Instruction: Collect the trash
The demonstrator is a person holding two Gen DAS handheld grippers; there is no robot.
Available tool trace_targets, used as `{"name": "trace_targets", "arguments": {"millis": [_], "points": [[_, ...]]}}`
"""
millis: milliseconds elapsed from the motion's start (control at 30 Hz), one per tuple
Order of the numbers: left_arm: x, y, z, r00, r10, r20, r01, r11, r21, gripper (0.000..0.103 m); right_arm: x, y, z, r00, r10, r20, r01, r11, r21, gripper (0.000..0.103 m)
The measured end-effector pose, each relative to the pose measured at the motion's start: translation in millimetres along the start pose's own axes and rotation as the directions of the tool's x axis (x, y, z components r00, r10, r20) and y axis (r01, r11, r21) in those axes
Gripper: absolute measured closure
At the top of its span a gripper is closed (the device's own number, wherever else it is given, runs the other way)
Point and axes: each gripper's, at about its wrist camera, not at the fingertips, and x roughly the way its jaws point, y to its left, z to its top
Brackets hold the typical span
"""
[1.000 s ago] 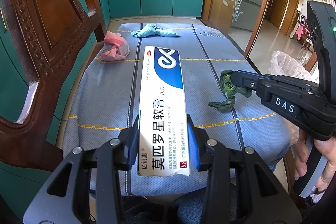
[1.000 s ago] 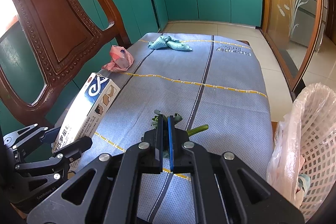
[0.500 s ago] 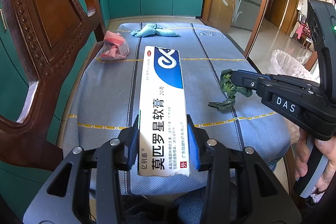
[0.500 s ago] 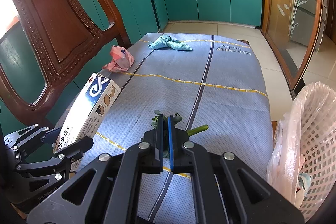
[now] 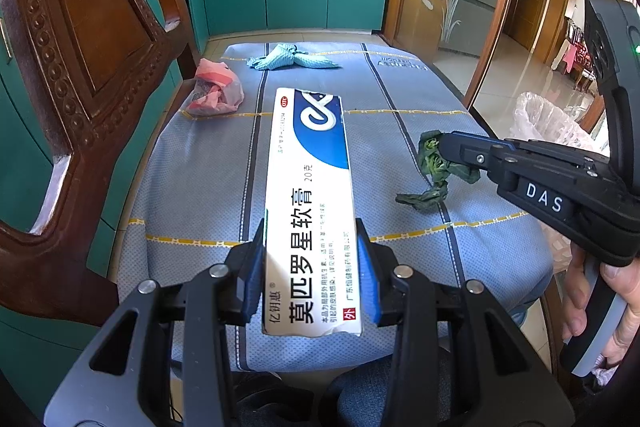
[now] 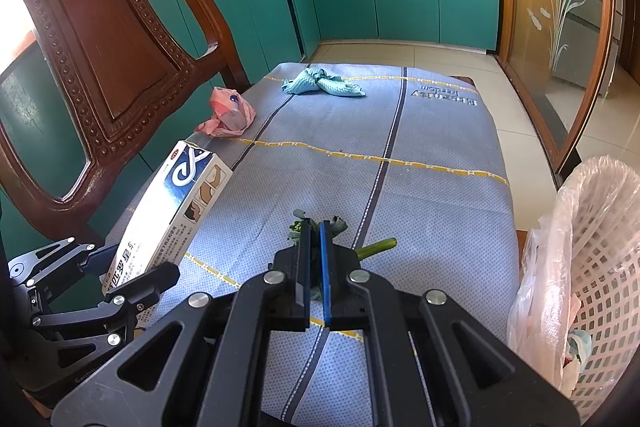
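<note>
I have the white and blue ointment box [image 5: 310,211] clamped by its near end in my left gripper [image 5: 311,275], its pads pressed on both long sides, so the box juts out over the blue-grey cloth on the desk [image 5: 200,195], raised off it. To the right of the box, my right gripper [image 6: 316,259] has its jaws pinched nearly together on a wilted green leaf scrap [image 5: 434,167], part of which trails down onto the cloth with a pale green stem [image 6: 378,246] poking out to one side. Beyond the box, toward the far left of the cloth, lies a crumpled pink plastic bag [image 5: 216,91], and farther back a bunched teal rag [image 5: 290,58]. Off the right edge of the desk, well past the leaf scrap, stands a white lattice basket lined with a clear bag [image 6: 592,267]. A carved wooden chair back [image 5: 76,39] rises left of the box
</note>
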Motion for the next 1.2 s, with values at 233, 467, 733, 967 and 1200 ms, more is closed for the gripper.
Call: {"name": "trace_targets", "arguments": {"millis": [233, 467, 733, 967, 1200], "points": [[1.3, -1.5, -0.2, 1.0, 0.0, -0.003, 0.0, 1.0, 0.003, 0.063, -0.5, -0.1, 0.2, 1.0, 0.001, -0.001, -0.001, 1.0, 0.002, 0.098], [1.5, -1.6, -0.3, 1.0, 0.001, -0.003, -0.001, 1.0, 0.003, 0.063, -0.1, 0.1, 0.0, 1.0, 0.001, -0.002, -0.001, 1.0, 0.002, 0.098], [1.2, -1.9, -0.4, 1.0, 0.0, 0.001, 0.0, 1.0, 0.001, 0.062, -1.2, 0.2, -0.6, 1.0, 0.0, 0.006, 0.0, 1.0, 0.003, 0.098], [-6.6, 0.0, 0.5, 1.0, -0.002, 0.03, 0.003, 1.0, -0.011, 0.063, -7.6, 0.4, 0.6, 1.0, 0.005, 0.021, -0.005, 1.0, 0.006, 0.098], [-35.9, 3.1, 10.5, 0.992, -0.041, 0.116, 0.045, 0.998, -0.036, 0.063, -44.7, 1.1, 12.2, 0.994, 0.039, 0.104, -0.04, 0.999, 0.012, 0.098]]}}
